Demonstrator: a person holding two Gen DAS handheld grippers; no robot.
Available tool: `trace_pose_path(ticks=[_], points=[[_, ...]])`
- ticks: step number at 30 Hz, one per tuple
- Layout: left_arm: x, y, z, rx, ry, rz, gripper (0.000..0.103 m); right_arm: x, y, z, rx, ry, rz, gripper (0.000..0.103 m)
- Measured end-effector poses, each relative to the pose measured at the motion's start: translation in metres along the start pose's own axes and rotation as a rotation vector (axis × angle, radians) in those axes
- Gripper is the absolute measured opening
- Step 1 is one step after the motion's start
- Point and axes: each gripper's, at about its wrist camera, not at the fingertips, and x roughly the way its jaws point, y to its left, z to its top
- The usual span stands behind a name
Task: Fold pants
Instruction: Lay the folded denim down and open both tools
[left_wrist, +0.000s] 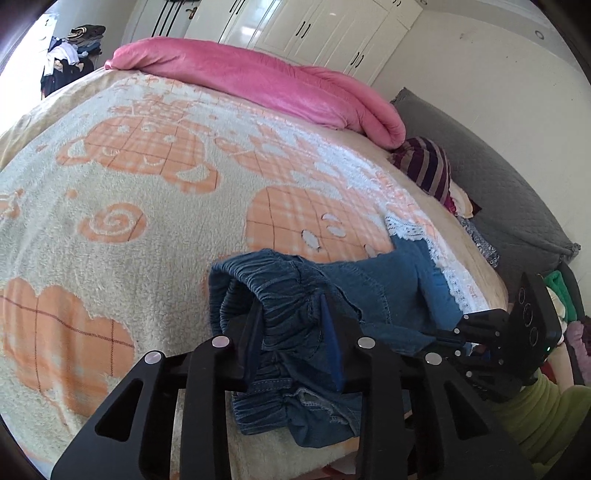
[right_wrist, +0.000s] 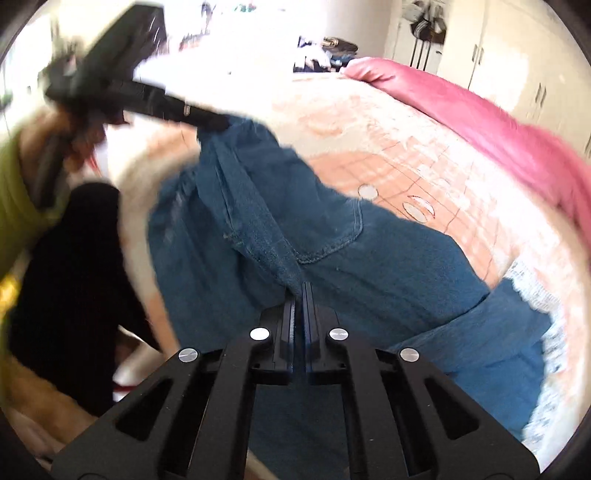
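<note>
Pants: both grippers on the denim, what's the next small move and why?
Probably lift both ends together and draw the pants flat over the blanket. The left gripper has the gathered waistband between its fingers, the right gripper is shut on a denim fold, and the cloth lies bunched.

A: What does the right gripper (right_wrist: 299, 291) do?
B: Its two fingers are pinched together on the blue pants (right_wrist: 332, 266).
A: What's at ten o'clock?
B: The left gripper (right_wrist: 207, 120), at the pants' top edge. A pink blanket (right_wrist: 480, 110) lies at two o'clock.
</note>
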Motion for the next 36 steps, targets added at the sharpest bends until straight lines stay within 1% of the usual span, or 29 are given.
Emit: trace_pose_path(ticks=[2,5,7,10,13,16,18,19,21,24,26,27,29,31,32,34,36], points=[[-0.010,0.001,-0.004,-0.004,-0.014,-0.012,0.028,-0.012,0.009,-0.002,-0.010,-0.026,0.044,0.000],[-0.020,0.007,-0.015,-0.036,-0.020,-0.030,0.028,-0.019,0.027,-0.010,-0.047,-0.030,0.093,0.000],[-0.020,0.011,-0.024,-0.051,-0.002,-0.021,0.028,-0.013,0.038,-0.015,-0.073,0.006,0.097,0.000],[-0.018,0.013,-0.035,-0.036,0.031,0.028,0.028,0.000,0.050,-0.021,-0.089,0.051,0.114,0.000],[-0.019,0.019,-0.042,-0.055,0.050,0.018,0.029,0.014,0.055,-0.028,-0.094,0.100,0.110,0.000],[-0.014,0.024,-0.047,-0.061,0.074,0.029,0.032,0.023,0.053,-0.034,-0.069,0.134,0.118,0.001],[-0.013,0.024,-0.048,-0.060,0.085,0.039,0.036,0.026,0.054,-0.037,-0.072,0.140,0.121,0.003],[-0.014,0.023,-0.049,-0.056,0.085,0.052,0.036,0.025,0.054,-0.038,-0.067,0.138,0.126,0.003],[-0.020,0.016,-0.049,-0.028,0.083,0.095,0.041,0.024,0.052,-0.037,-0.059,0.134,0.134,0.004],[-0.041,-0.002,-0.044,0.037,0.040,0.183,0.040,0.021,0.050,-0.041,-0.052,0.134,0.141,0.005],[-0.050,-0.012,-0.040,0.060,0.012,0.191,0.042,0.024,0.051,-0.041,-0.041,0.130,0.162,0.008],[-0.051,-0.019,-0.038,0.070,0.003,0.183,0.047,0.025,0.051,-0.041,-0.037,0.127,0.171,0.010],[-0.045,-0.036,-0.035,0.115,-0.007,0.147,0.050,0.025,0.051,-0.042,-0.038,0.125,0.179,0.011],[-0.027,-0.047,-0.035,0.156,0.005,0.139,0.050,0.021,0.050,-0.042,-0.038,0.120,0.188,0.014],[-0.016,-0.049,-0.037,0.164,0.021,0.148,0.050,0.020,0.048,-0.040,-0.034,0.117,0.193,0.014],[0.006,-0.047,-0.044,0.179,0.074,0.196,0.050,0.009,0.041,-0.040,0.009,0.096,0.228,0.019],[0.021,-0.042,-0.054,0.194,0.108,0.227,0.050,-0.005,0.033,-0.041,0.054,0.053,0.256,0.019]])
